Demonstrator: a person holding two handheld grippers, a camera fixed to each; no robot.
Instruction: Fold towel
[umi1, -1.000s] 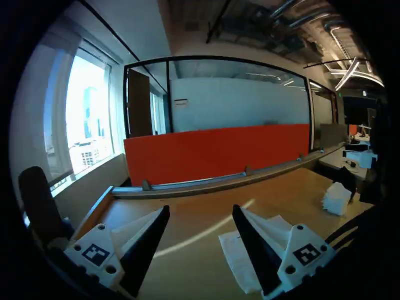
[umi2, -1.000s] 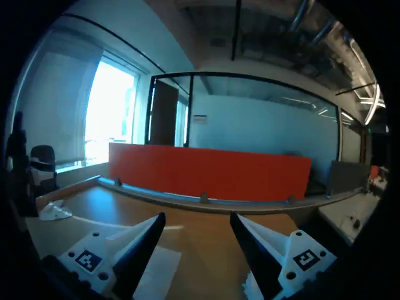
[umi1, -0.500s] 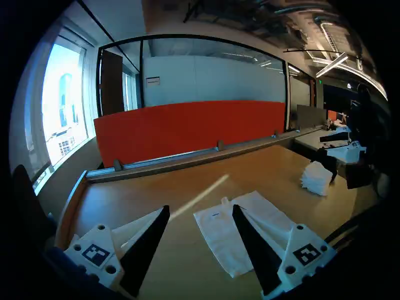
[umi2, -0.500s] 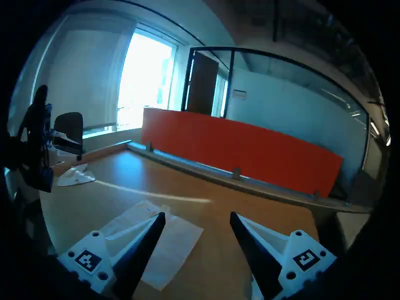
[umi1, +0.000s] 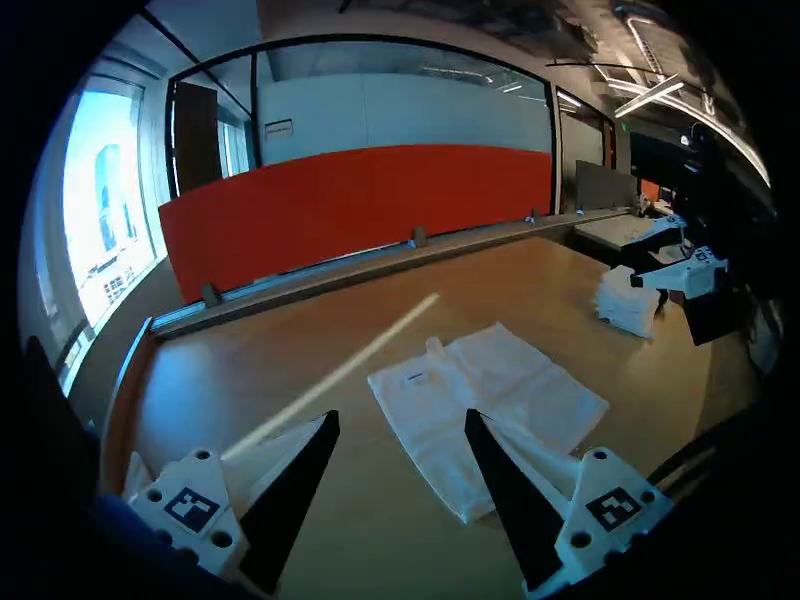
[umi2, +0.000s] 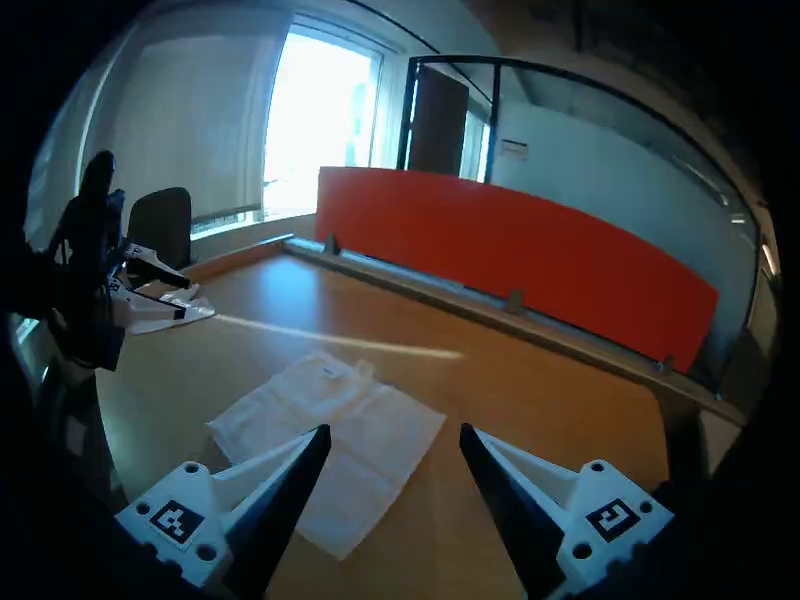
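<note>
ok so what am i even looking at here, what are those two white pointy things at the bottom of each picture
No robot here: a person holds a pair of tongs in each hand, and a fisheye camera rides on each pair, looking forward along its two fingers. So the pointy shapes are the fingers of the left tongs in the left gripper view and of the right tongs in the right gripper view. Both pairs are open and hold nothing. Ahead of them a white towel lies flat on a wooden table, not yet folded up. A stack of folded white cloths sits farther along the table, and an orange divider runs along its far edge.
</note>
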